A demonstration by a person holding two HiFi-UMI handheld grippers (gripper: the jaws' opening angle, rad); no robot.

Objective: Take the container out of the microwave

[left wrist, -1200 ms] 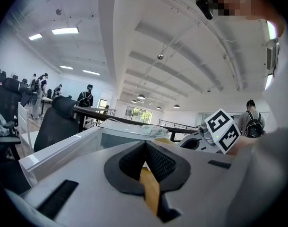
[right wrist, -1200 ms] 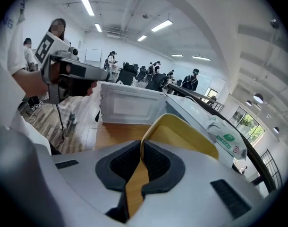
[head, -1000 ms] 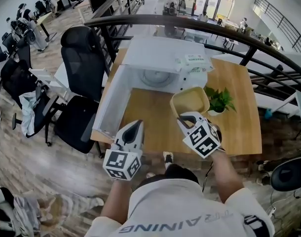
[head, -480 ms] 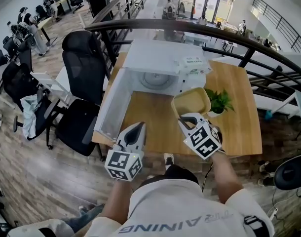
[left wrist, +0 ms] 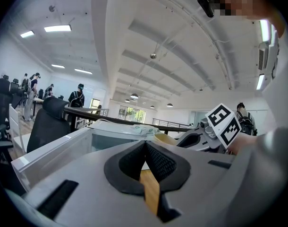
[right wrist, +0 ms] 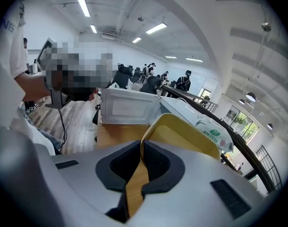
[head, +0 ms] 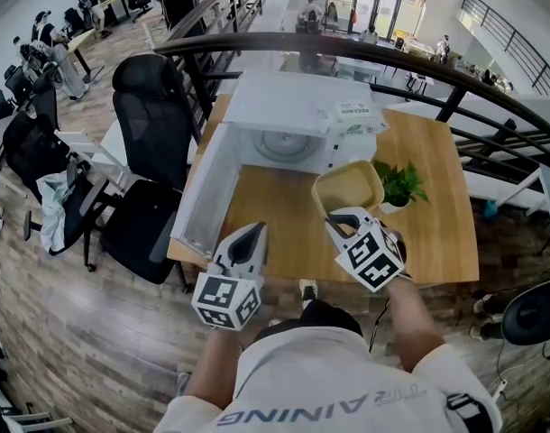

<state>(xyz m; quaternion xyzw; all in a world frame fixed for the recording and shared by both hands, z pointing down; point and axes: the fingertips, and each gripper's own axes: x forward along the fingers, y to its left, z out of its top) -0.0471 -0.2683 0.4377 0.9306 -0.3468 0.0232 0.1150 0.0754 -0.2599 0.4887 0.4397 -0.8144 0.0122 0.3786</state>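
The yellow container (head: 347, 188) rests on the wooden table (head: 437, 233) in front of the white microwave (head: 297, 106), whose door (head: 206, 192) hangs open to the left. My right gripper (head: 334, 217) is shut on the container's near rim; in the right gripper view the pads (right wrist: 153, 162) pinch the thin yellow wall (right wrist: 182, 134). My left gripper (head: 251, 234) hovers over the table's front edge, left of the container, shut with nothing between its jaws (left wrist: 145, 145). The microwave's cavity shows only its round turntable.
A small potted plant (head: 401, 184) stands right beside the container. A packet (head: 352, 113) lies on the microwave's top. A black office chair (head: 153, 115) stands left of the table, and a dark curved railing (head: 455, 84) runs behind it.
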